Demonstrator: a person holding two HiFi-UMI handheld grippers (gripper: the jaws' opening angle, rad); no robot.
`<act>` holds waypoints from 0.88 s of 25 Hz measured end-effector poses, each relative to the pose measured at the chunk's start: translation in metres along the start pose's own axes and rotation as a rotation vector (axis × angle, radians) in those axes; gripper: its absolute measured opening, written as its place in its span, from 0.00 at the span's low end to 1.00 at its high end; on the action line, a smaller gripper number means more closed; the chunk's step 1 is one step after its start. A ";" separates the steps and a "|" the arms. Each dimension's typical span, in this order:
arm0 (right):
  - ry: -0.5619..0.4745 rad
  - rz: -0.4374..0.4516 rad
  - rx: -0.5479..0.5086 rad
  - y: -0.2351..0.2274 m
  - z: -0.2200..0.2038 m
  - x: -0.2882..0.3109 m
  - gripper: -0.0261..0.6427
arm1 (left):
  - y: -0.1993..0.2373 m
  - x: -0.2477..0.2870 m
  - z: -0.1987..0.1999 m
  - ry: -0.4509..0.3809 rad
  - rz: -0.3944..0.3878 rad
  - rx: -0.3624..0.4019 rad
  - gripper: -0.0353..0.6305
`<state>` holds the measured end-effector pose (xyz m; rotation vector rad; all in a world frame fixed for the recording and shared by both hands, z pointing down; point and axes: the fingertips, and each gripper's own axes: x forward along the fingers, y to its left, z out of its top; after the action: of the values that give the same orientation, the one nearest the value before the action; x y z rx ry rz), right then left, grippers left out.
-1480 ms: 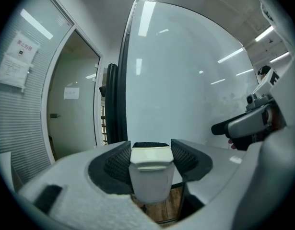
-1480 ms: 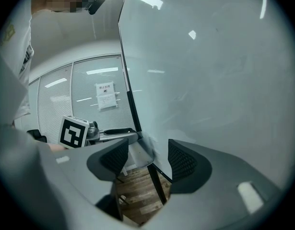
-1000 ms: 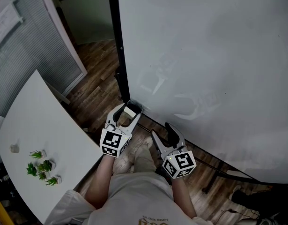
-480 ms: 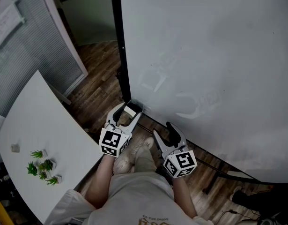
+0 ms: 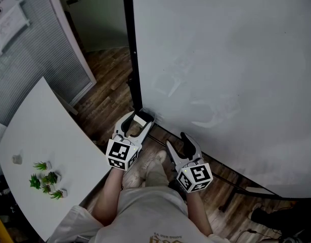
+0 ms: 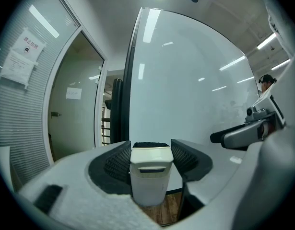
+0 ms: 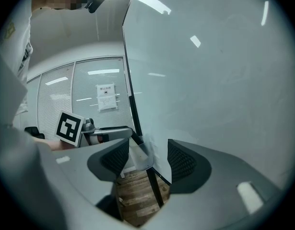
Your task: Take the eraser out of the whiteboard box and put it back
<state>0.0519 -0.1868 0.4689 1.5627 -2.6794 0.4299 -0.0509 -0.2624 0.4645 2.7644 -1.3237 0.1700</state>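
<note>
Cream-white plastic eraser (image 6: 148, 171) is pinched btwn the pads of the left gripper (image 5: 140, 118). Jaws are partway spread and press on its two sides. Dark felt side looks turned twd the whiteboard (image 5: 221, 59). Eraser sits right at the whiteboard's lower left corner, just off the surface. Clear whiteboard box (image 7: 140, 153) hangs at that same corner, seen thru the gap of the right gripper's jaws. Can't tell if the eraser's end is inside the box or just beside it; too small in head view.

Right gripper (image 5: 176, 140): jaws spread, nothing gripped. It hovers near the whiteboard's bottom edge, further along from the corner, not touching. Wood floor (image 5: 104, 100) lies under the whiteboard. White table (image 5: 44, 130) w/ small green plants (image 5: 45, 178) is well off the whiteboard's left edge.

Step, prob: eraser in hand at the box, so either lift-out or put-back leg; grip looks firm. Put-back needs eraser lined up w/ the box mouth and lowered straight in, w/o knocking the thin box wall or scraping the whiteboard. Then spread left jaws and back off. Right gripper isn't needed, but could steady the box.
</note>
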 end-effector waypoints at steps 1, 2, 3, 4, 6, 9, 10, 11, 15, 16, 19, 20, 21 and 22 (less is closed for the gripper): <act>-0.002 0.000 -0.001 0.001 0.001 -0.001 0.41 | 0.000 -0.001 0.001 -0.003 0.002 0.001 0.44; -0.003 0.001 -0.003 0.001 0.001 -0.002 0.41 | -0.001 -0.002 0.002 -0.005 0.004 0.001 0.44; -0.004 0.001 -0.005 0.002 0.001 -0.003 0.41 | -0.001 -0.004 0.004 -0.009 0.005 0.001 0.44; -0.005 0.001 -0.008 0.003 0.002 -0.003 0.41 | -0.001 -0.005 0.005 -0.014 0.007 0.000 0.44; -0.007 0.002 -0.010 0.005 0.002 -0.005 0.41 | -0.001 -0.008 0.008 -0.022 0.012 -0.003 0.44; -0.016 0.008 -0.008 0.006 0.003 -0.007 0.41 | -0.003 -0.010 0.011 -0.031 0.019 -0.002 0.44; -0.020 0.010 -0.007 0.007 0.004 -0.008 0.41 | -0.003 -0.011 0.012 -0.036 0.021 -0.001 0.44; -0.023 0.012 -0.007 0.007 0.004 -0.009 0.41 | -0.003 -0.012 0.013 -0.041 0.023 -0.002 0.44; -0.027 0.010 -0.011 0.009 0.005 -0.013 0.41 | -0.003 -0.017 0.016 -0.049 0.031 -0.005 0.44; -0.029 0.010 -0.011 0.010 0.006 -0.014 0.41 | -0.003 -0.018 0.017 -0.050 0.032 -0.002 0.44; -0.038 0.013 -0.009 0.011 0.008 -0.014 0.41 | -0.002 -0.019 0.020 -0.053 0.035 0.004 0.44; -0.041 0.015 -0.009 0.011 0.009 -0.014 0.41 | -0.002 -0.020 0.021 -0.054 0.036 0.005 0.44; -0.042 0.016 -0.011 0.012 0.010 -0.014 0.41 | -0.002 -0.020 0.021 -0.056 0.036 0.006 0.44; -0.043 0.016 -0.013 0.013 0.010 -0.015 0.41 | -0.003 -0.021 0.022 -0.058 0.037 0.006 0.44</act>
<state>0.0498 -0.1709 0.4542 1.5656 -2.7227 0.3837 -0.0605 -0.2470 0.4398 2.7715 -1.3903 0.0975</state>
